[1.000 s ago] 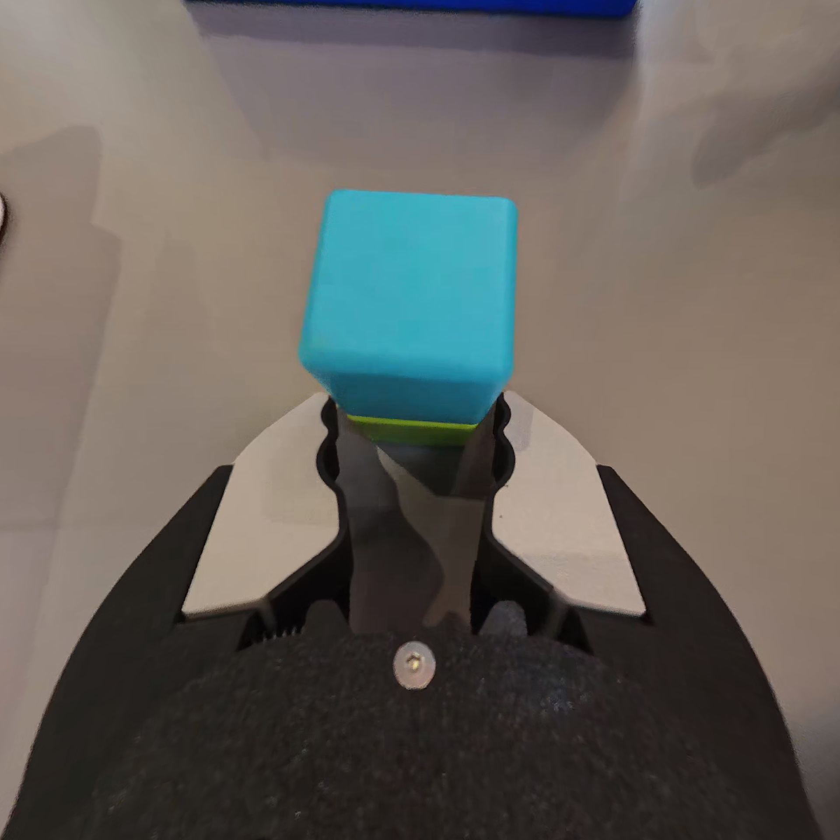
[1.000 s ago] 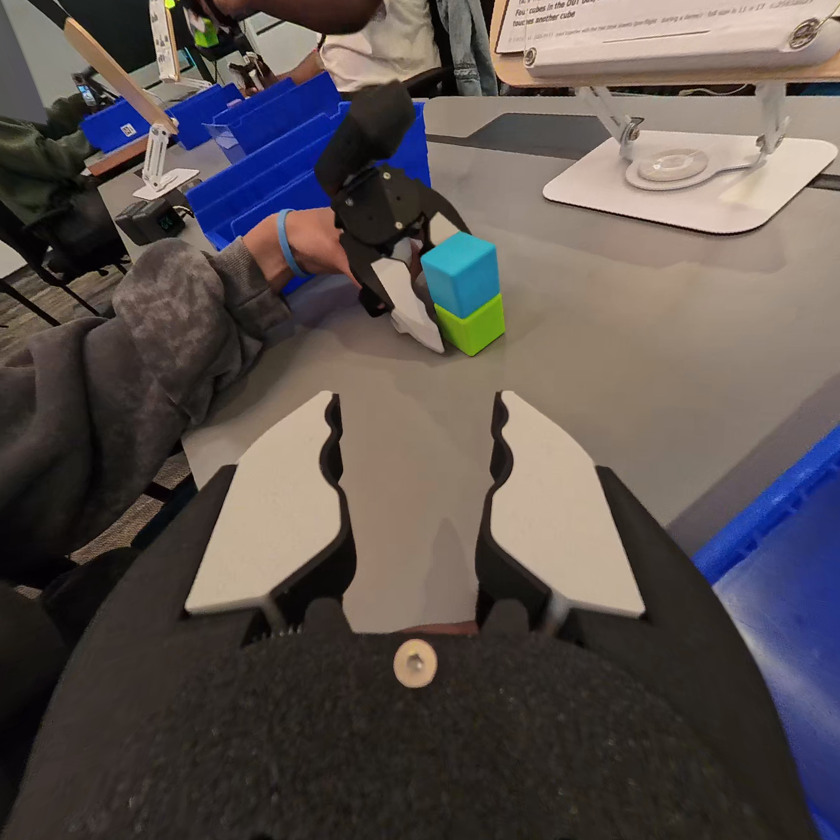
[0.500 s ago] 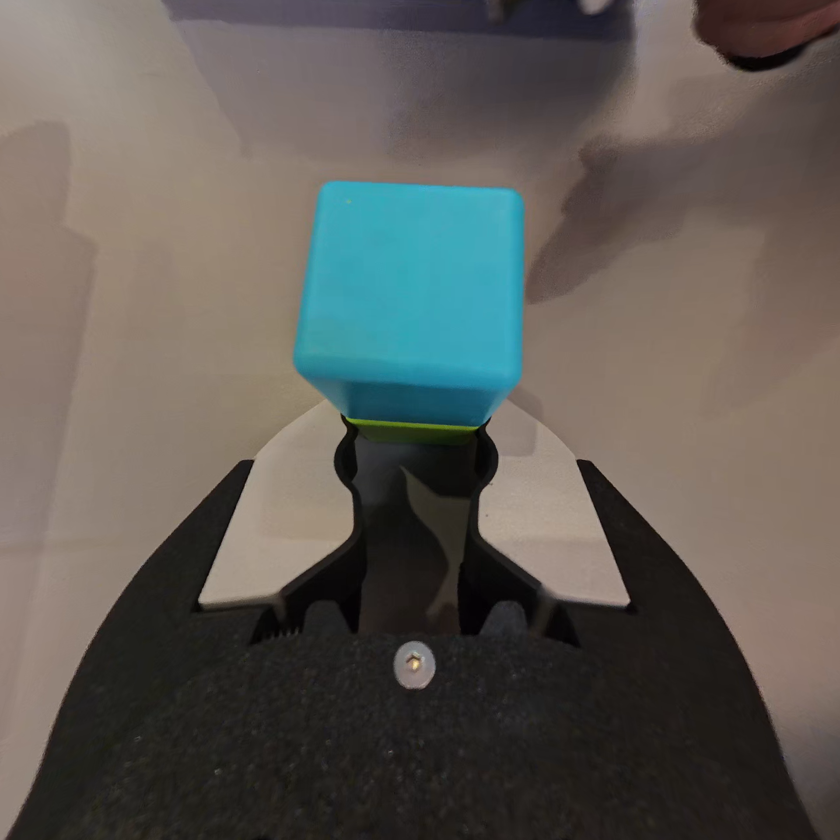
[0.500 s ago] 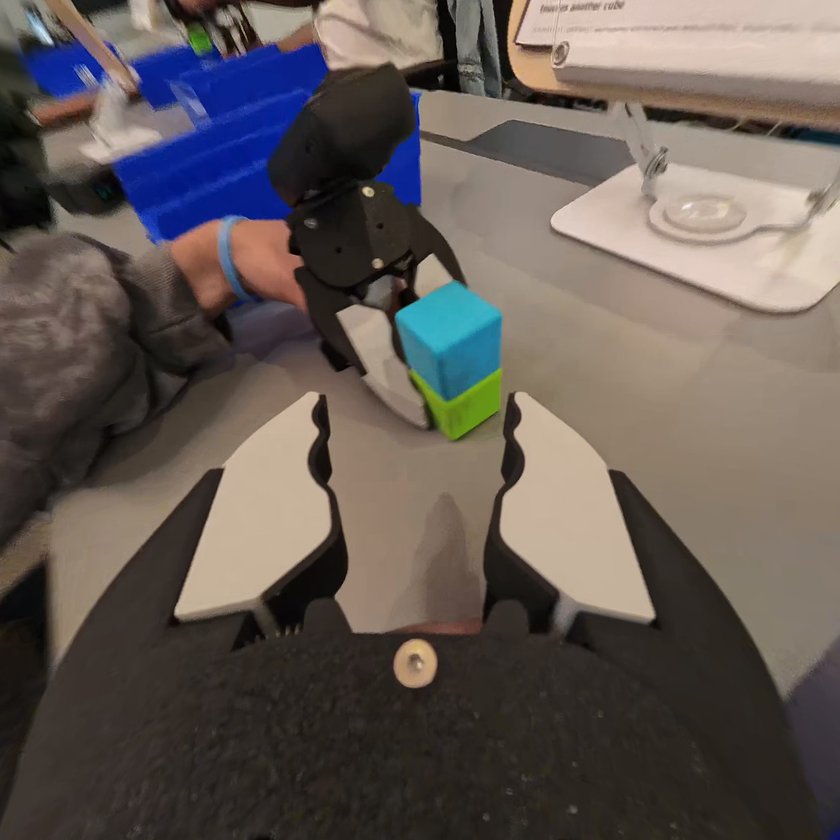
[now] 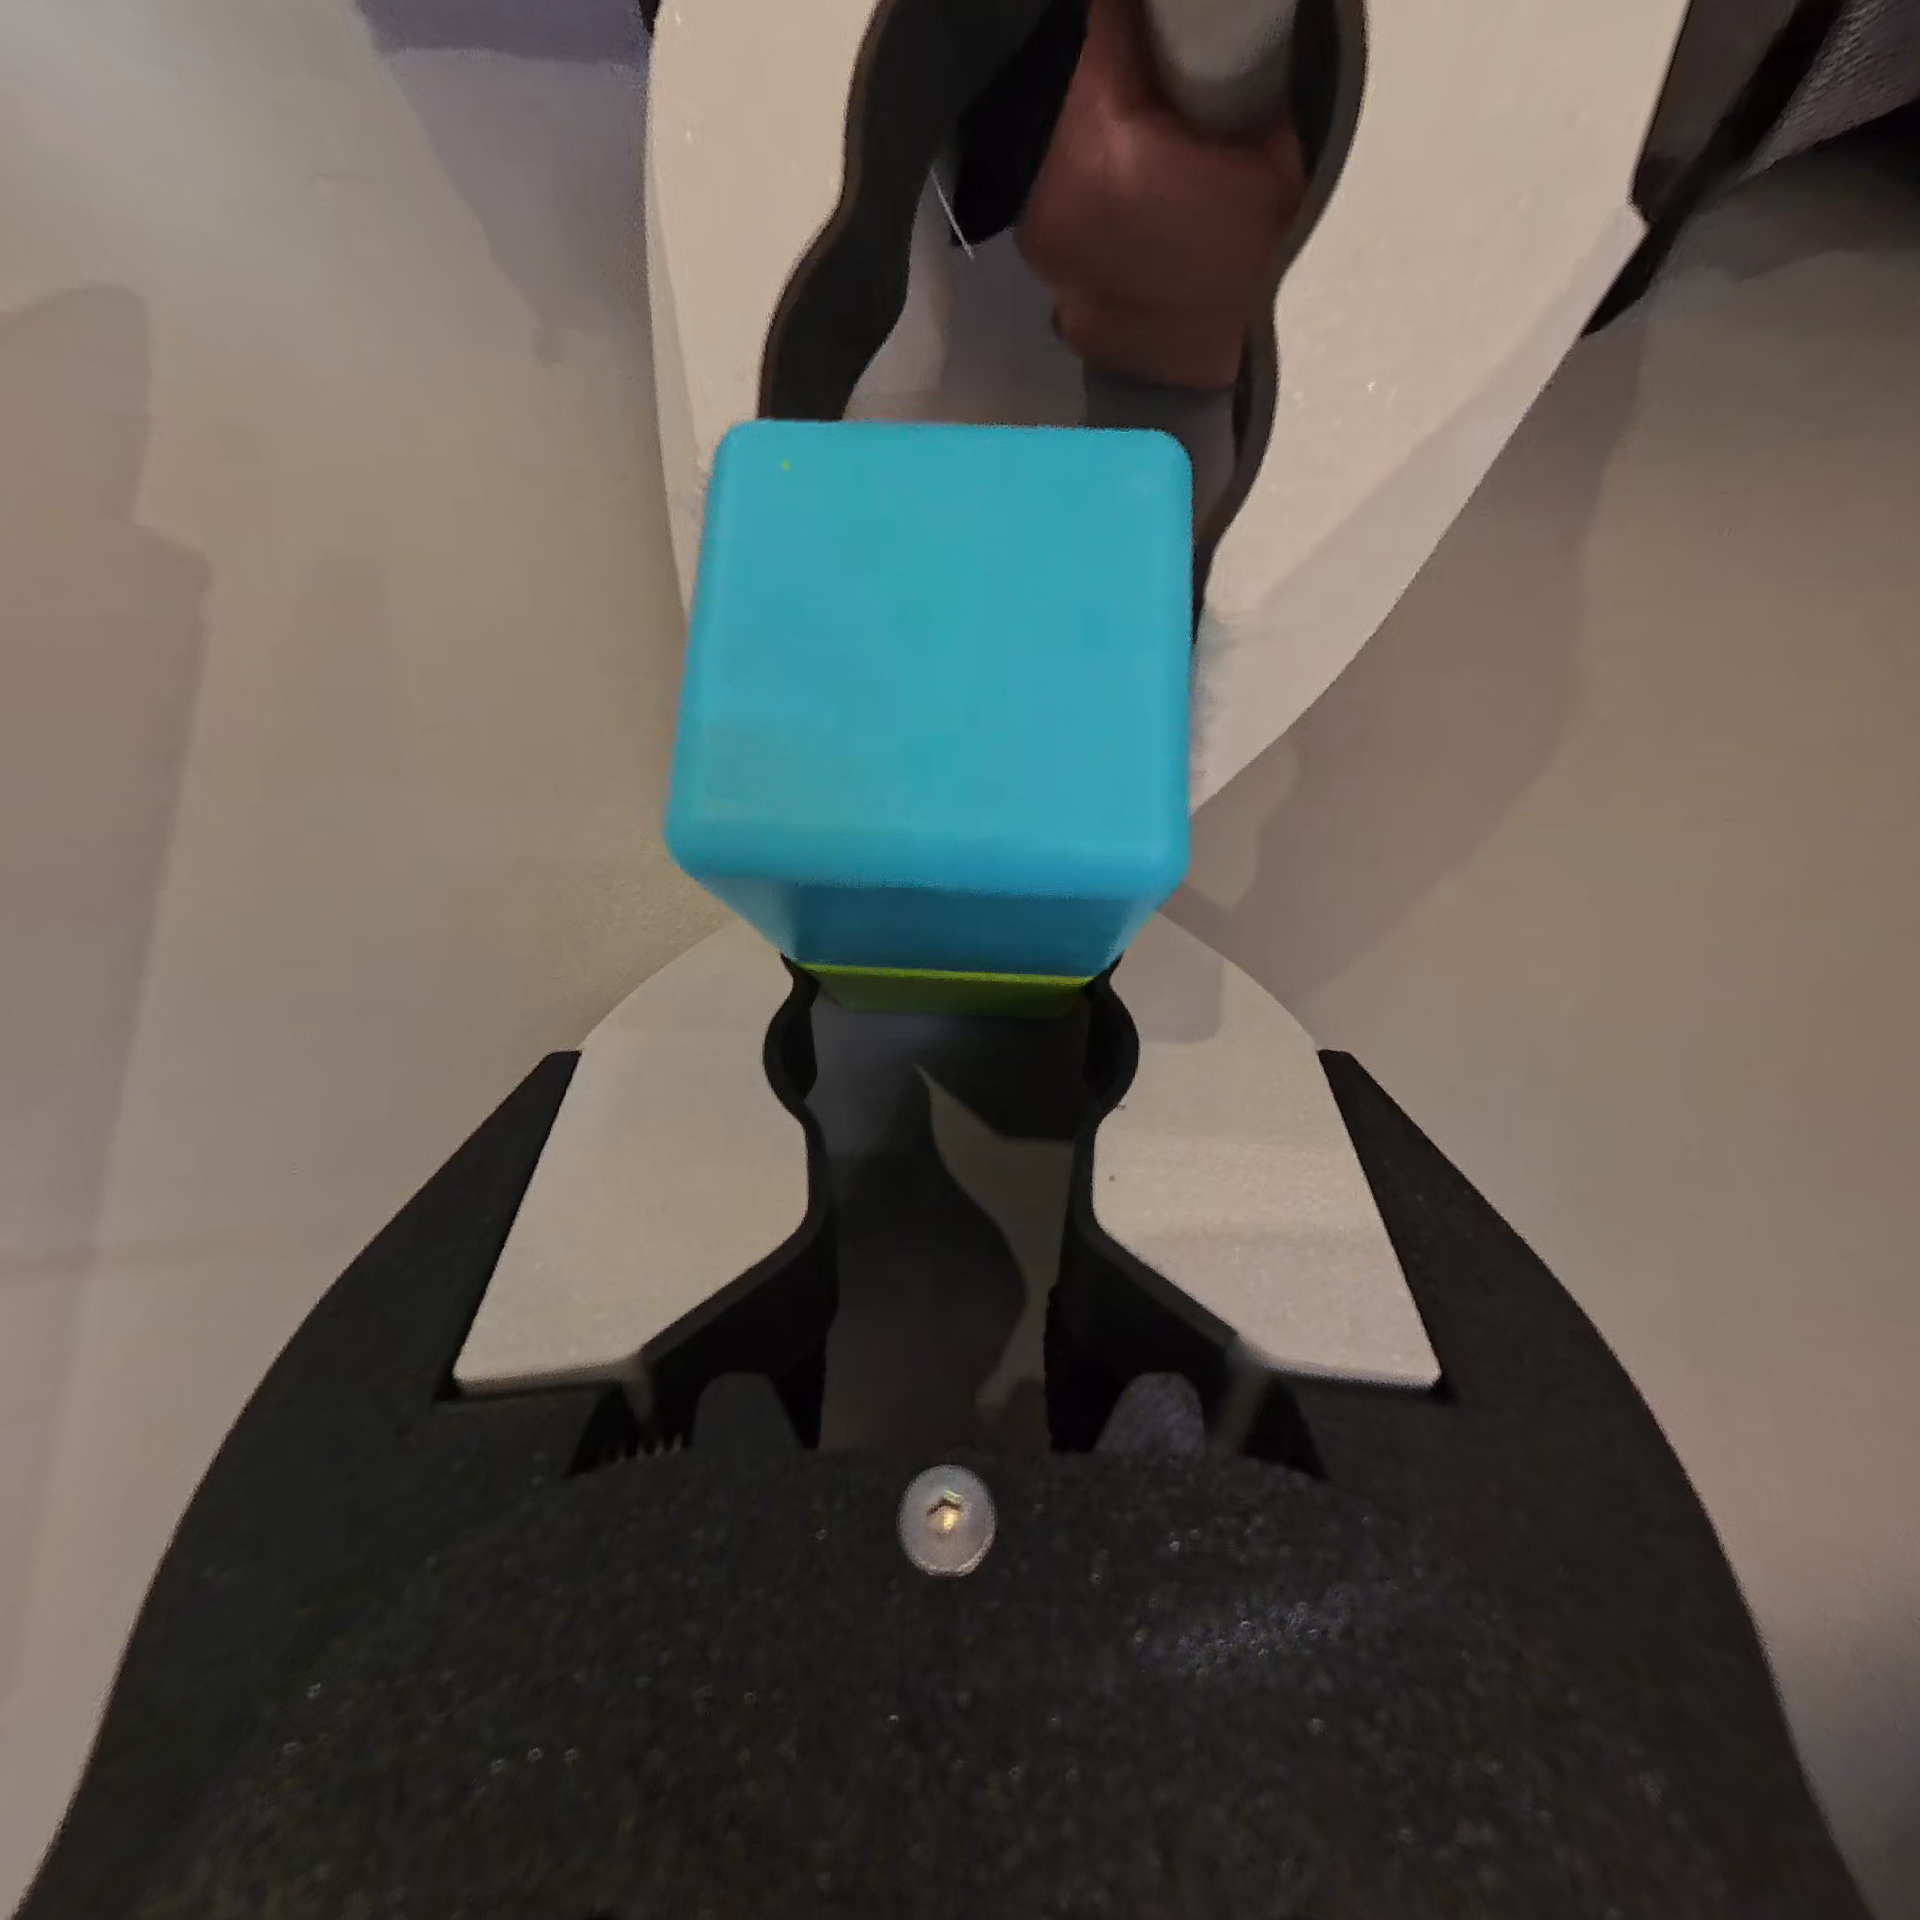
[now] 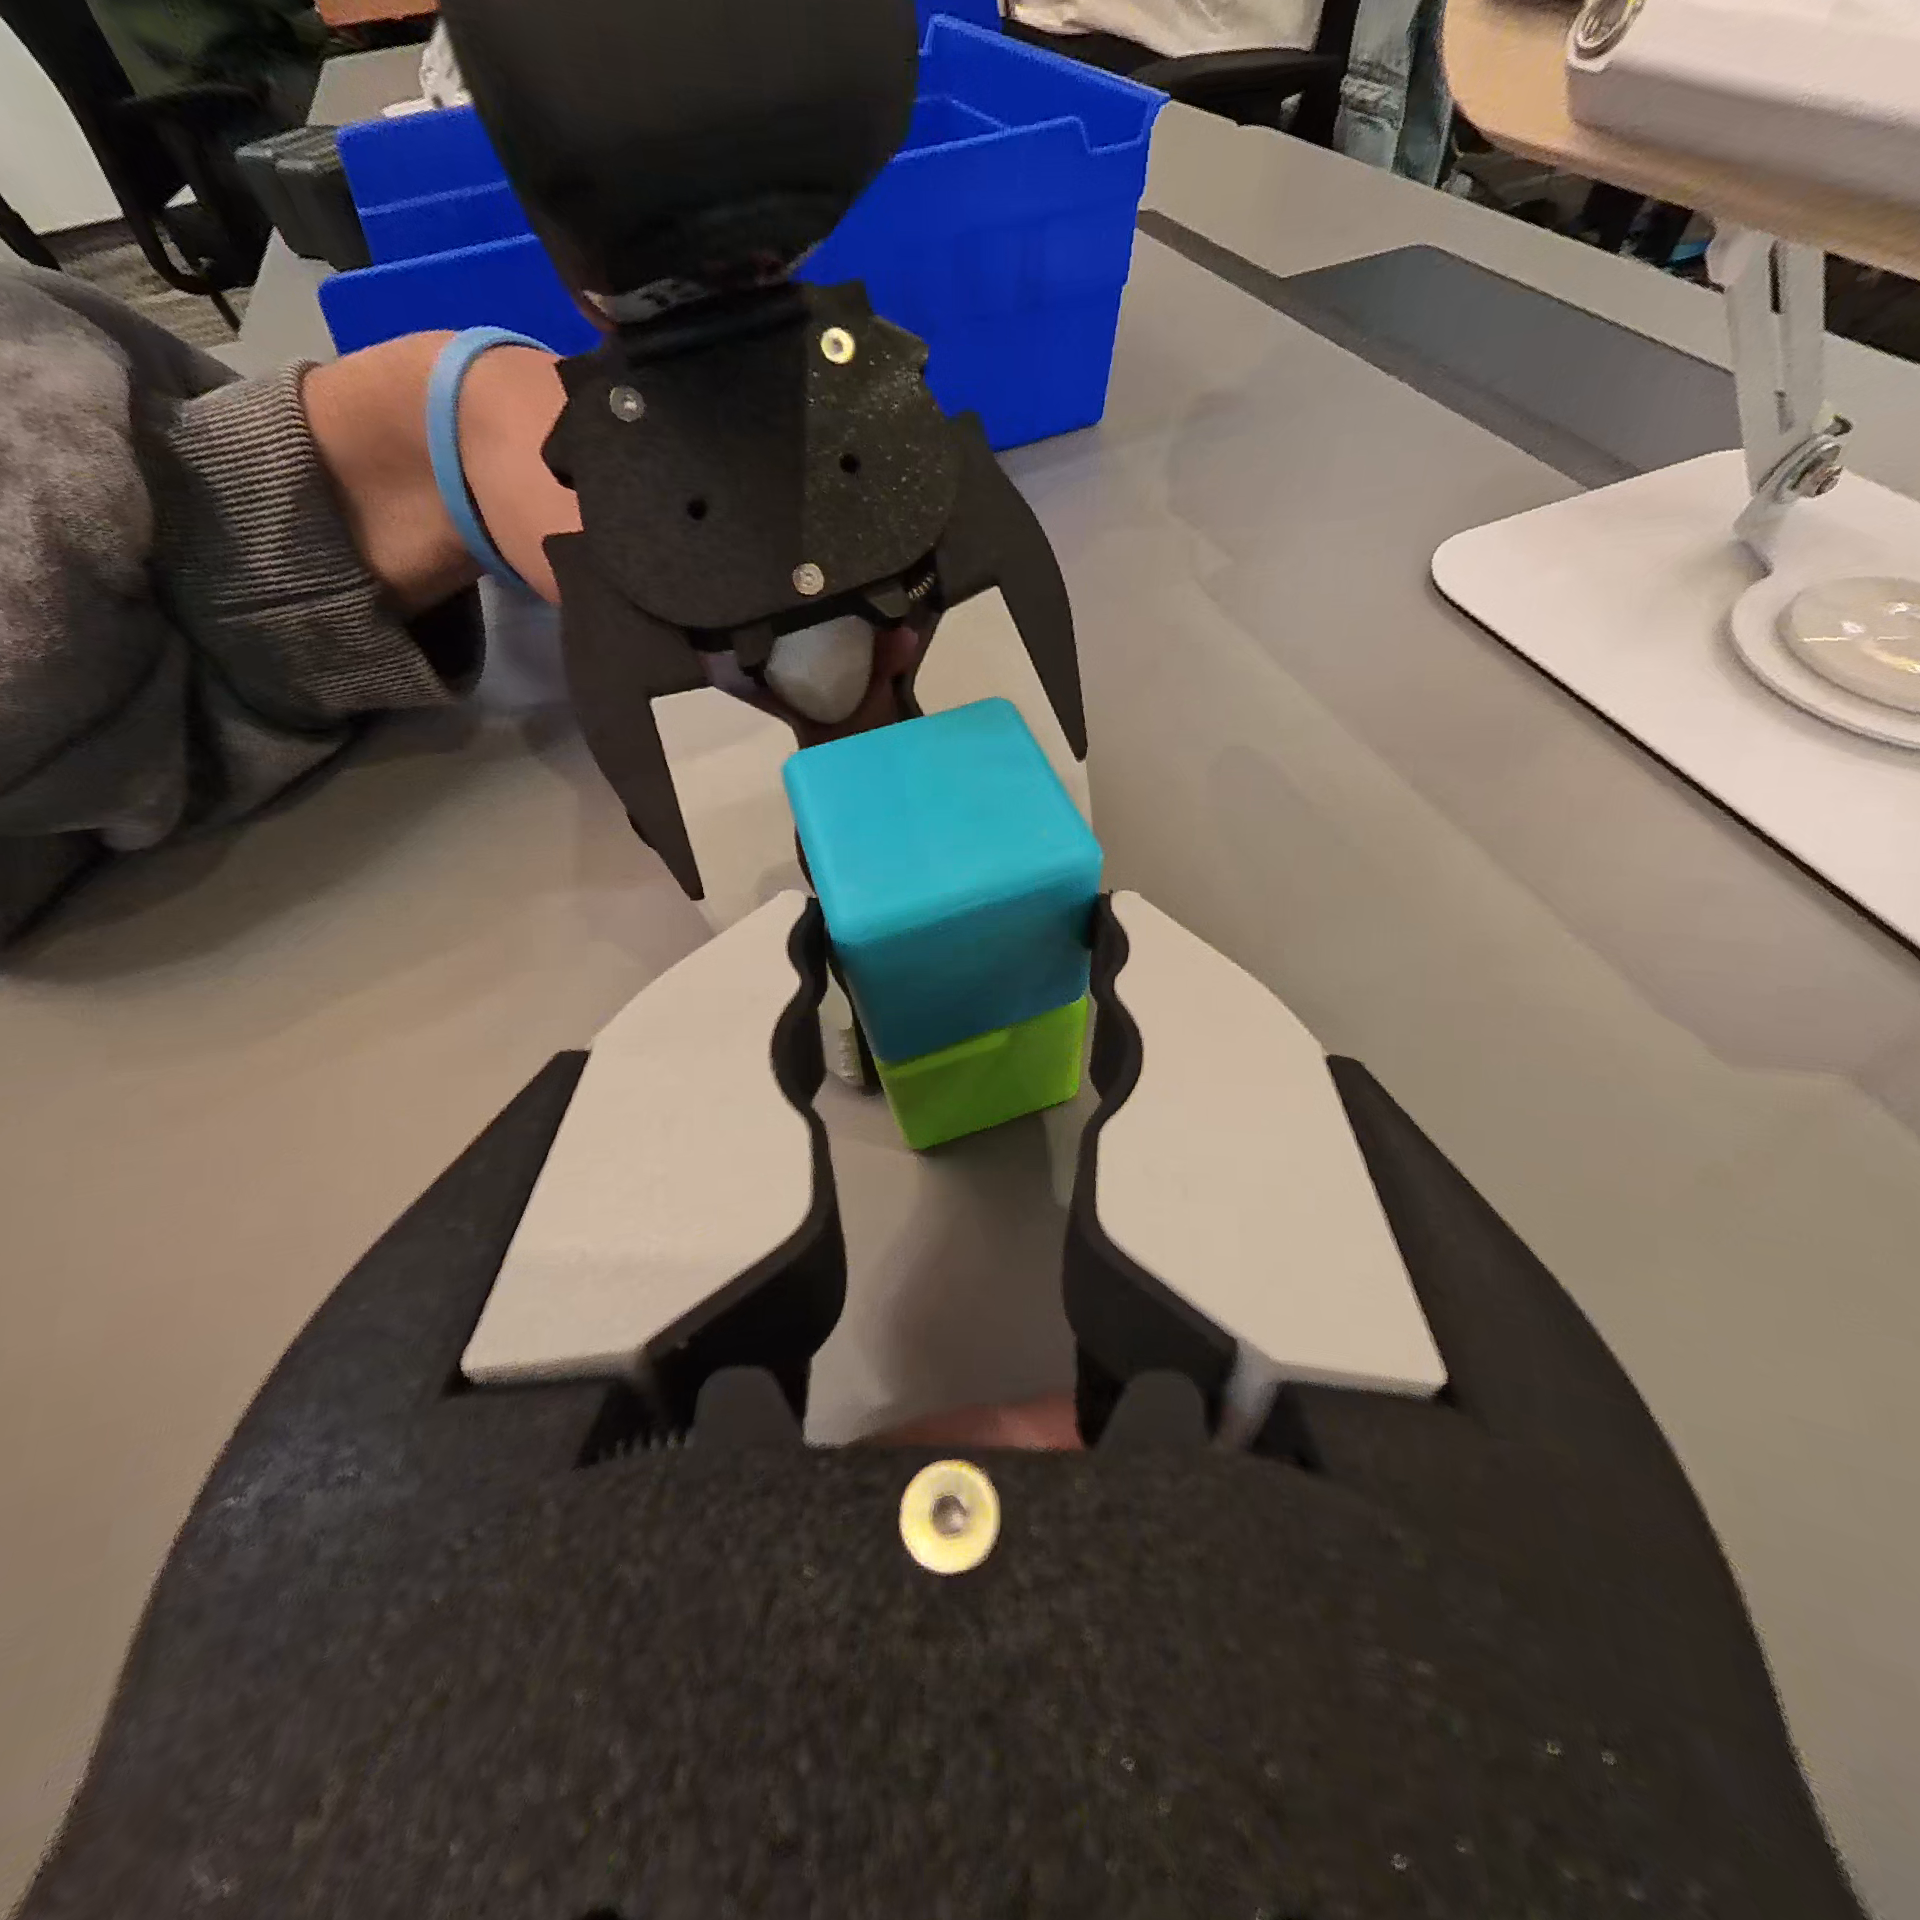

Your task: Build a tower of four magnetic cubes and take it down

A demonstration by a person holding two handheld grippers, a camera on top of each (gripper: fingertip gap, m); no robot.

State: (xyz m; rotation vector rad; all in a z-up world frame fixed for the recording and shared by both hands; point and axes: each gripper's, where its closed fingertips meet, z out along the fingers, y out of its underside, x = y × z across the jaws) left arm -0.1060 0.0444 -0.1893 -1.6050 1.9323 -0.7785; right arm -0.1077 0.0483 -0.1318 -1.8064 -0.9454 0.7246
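A blue cube [image 5: 935, 675] sits on a green cube [image 5: 951, 989] on the grey table [image 6: 1455, 1143]. My left gripper [image 5: 951, 987] points down and is shut on the green cube, its fingertips pressed on both sides. In the right wrist view, my right gripper [image 6: 951, 925] reaches in from the opposite side, and its fingertips touch both sides of the blue cube [image 6: 935, 831] above the green cube [image 6: 977, 1081]. One white left finger [image 6: 844, 1049] shows beside the green cube. The right gripper's fingers [image 5: 727, 260] show behind the stack in the left wrist view. No other cubes are in view.
Blue bins [image 6: 987, 260] stand behind the left gripper. A white stand base [image 6: 1662, 644] lies at the right. A person's grey sleeve [image 6: 156, 623] and a wrist with a blue band [image 6: 457, 468] rest at the left.
My right gripper has moved in to the stack and narrowed onto the blue cube. My left gripper has narrowed onto the green cube. The stack has stayed in place.
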